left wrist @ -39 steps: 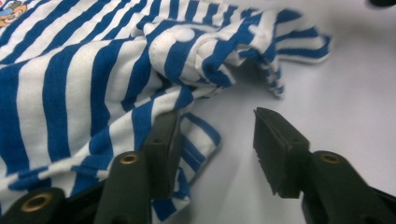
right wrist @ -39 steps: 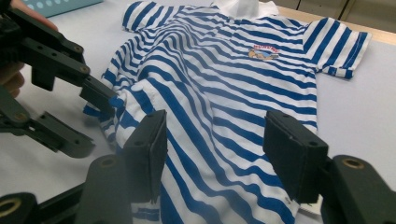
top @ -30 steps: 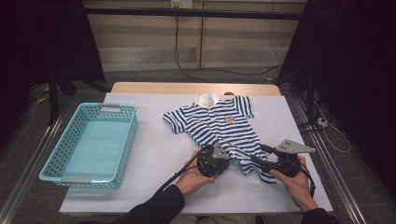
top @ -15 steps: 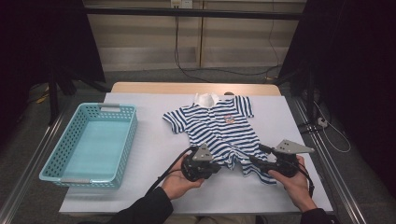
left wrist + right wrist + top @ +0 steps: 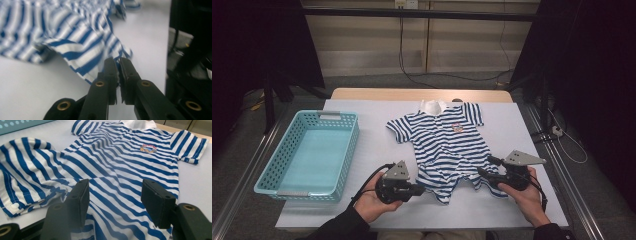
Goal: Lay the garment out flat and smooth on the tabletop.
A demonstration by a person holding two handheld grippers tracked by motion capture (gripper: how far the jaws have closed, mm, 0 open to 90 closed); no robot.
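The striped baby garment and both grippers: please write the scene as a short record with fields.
garment: blue and white striped baby garment, lying flat on the white table, collar away from the person
left gripper: shut on the garment's lower edge, fabric lifted a little
right gripper: open, low over the garment's lower part, cloth between its jaws
basket: turquoise basket at the table's left side, apart from the garment

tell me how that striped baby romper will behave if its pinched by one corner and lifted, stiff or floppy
Probably very floppy: the striped baby romper already wrinkles and folds near its lower hem where the left hand-held gripper pinches its edge. It looks like thin knit fabric, so likely light, draping and dangling from one corner. It seems unlikely to slip, since cloth bunches between closed jaws.
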